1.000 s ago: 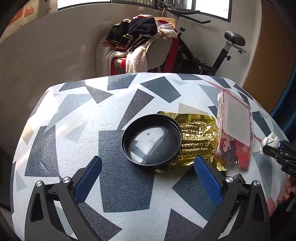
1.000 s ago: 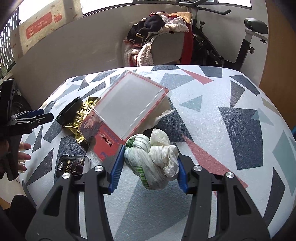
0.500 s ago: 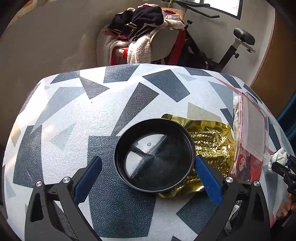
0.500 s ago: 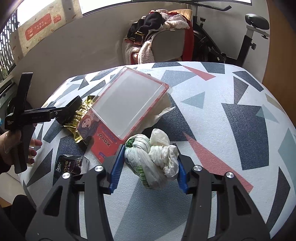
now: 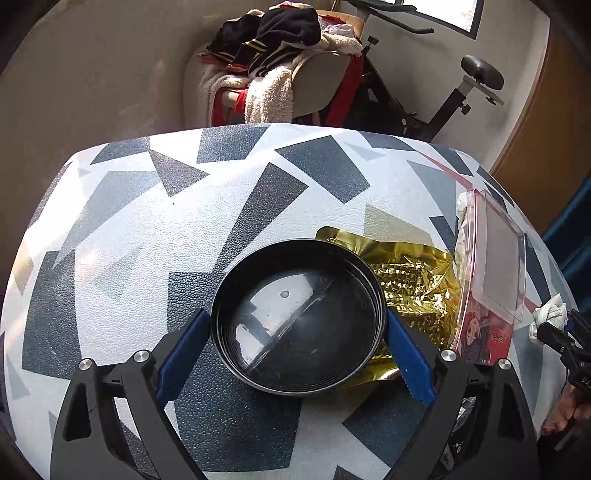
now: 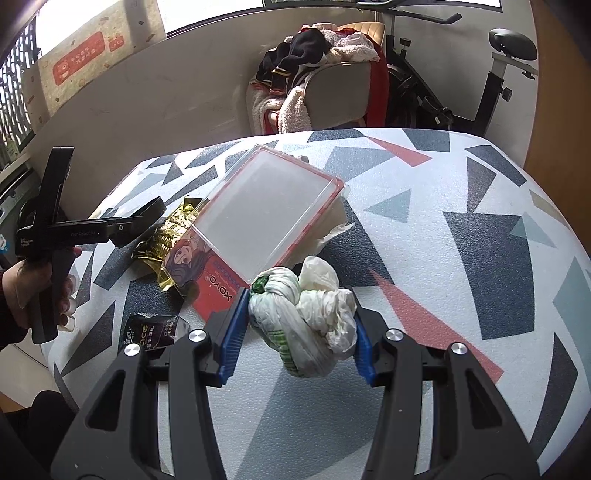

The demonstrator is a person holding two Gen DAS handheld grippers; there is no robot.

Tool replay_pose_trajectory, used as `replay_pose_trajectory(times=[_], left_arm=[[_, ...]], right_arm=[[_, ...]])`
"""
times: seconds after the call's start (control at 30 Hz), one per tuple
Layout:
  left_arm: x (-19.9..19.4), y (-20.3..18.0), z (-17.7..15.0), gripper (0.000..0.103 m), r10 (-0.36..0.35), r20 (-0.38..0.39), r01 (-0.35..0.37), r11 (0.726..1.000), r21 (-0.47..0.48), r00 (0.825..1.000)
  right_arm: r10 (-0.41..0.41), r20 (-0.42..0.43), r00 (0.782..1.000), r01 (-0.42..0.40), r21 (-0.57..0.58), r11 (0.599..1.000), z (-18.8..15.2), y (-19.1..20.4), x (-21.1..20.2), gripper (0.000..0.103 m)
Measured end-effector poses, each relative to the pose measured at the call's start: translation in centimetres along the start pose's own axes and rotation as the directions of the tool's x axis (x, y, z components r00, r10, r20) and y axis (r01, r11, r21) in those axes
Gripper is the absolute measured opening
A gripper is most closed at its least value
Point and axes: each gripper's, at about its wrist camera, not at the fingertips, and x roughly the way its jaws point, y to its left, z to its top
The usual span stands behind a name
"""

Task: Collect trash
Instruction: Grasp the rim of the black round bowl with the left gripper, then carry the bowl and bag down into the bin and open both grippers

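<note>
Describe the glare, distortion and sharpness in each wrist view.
Left wrist view: window glare streaks the black bowl, fisheye bulges the table edge, corners go dark, all fairly sharp. Right wrist view: blown-out window at top, clear box lid looks milky with reflection, the same bulge, knotted bag crisp.

Red card pack (image 6: pixel 221 291) under the clear lid: "XOYO" in white, upside down to the right wrist view. Small dark sachet (image 6: pixel 151 330) on the desk (image 6: pixel 443 229): "ace" legible, remaining print too small. Left hand-held gripper (image 6: pixel 147 218), black body: "GenRobot.AI"; the red poster (image 6: pixel 83 57) characters are unreadable.
</note>
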Motion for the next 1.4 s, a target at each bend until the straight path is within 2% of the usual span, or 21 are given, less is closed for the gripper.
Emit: replay_pose_trajectory(times=[0.3,0.53,0.93,1.17,1.4], left_arm=[[-4.1,-0.6,-1.7,0.091,-0.017,0.045,0.018,1.000,-0.007,0.999],[-7.8,-3.1,-5.3,0.091,-0.051,0.074,0.046,0.997,0.060,0.996],[-13.8,-7.3,-13.1,0.091,-0.082,0.110,0.065,0.986,0.151,0.991],[-16.1,-9.6,-19.0,0.091,-0.108,0.077,0.089,0.973,0.213,0.991],[-17.0,-11.1,-24.1,0.091,-0.103,0.063,0.086,0.969,0.231,0.993]], right_arm=[[0.013,0.020,1.000,-0.012,-0.015,1.000,0.0,1.5,-2.2,0.051],[0.025,0.029,0.999,-0.024,-0.029,0.999,-1.0,2.8,-4.2,0.051],[0.057,0.047,0.997,-0.056,-0.019,0.998,-4.4,5.1,-7.7,0.051],[0.070,0.064,0.995,-0.068,-0.025,0.997,-7.1,6.5,-10.3,0.051],[0.078,0.072,0.994,-0.078,-0.014,0.997,-9.8,7.1,-12.1,0.051]])
